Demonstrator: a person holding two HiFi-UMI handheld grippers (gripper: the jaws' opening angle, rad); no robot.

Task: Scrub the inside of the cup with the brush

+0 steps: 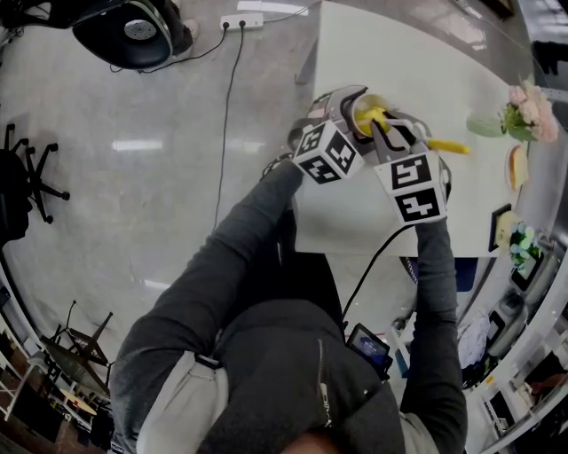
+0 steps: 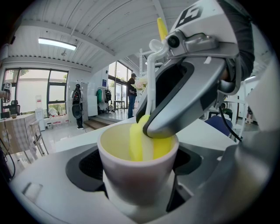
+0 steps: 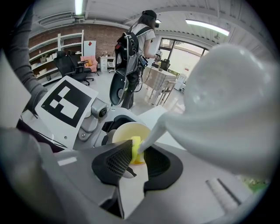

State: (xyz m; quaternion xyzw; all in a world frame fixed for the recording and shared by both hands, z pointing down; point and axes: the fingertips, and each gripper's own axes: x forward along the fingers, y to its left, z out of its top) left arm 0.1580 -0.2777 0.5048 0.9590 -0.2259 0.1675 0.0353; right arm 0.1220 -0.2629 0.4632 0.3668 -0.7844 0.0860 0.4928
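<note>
My left gripper (image 1: 348,113) is shut on a pale cup (image 2: 136,177) with a yellow inside, held upright between its jaws above the white table (image 1: 399,53). My right gripper (image 1: 390,135) is shut on the white handle (image 3: 227,113) of a brush. The brush's yellow head (image 2: 141,141) sits down inside the cup, against its far inner wall. In the right gripper view the brush head (image 3: 136,150) shows at the cup's rim (image 3: 124,130), just beyond my jaw tips. The handle's yellow end (image 1: 449,146) sticks out to the right.
A vase of pink flowers (image 1: 525,110), a small plate (image 1: 517,166) and a picture frame (image 1: 500,227) stand along the table's right side. On the floor to the left lie a power strip (image 1: 241,19) with its cable and an office chair (image 1: 27,177). A person (image 3: 135,39) stands far off.
</note>
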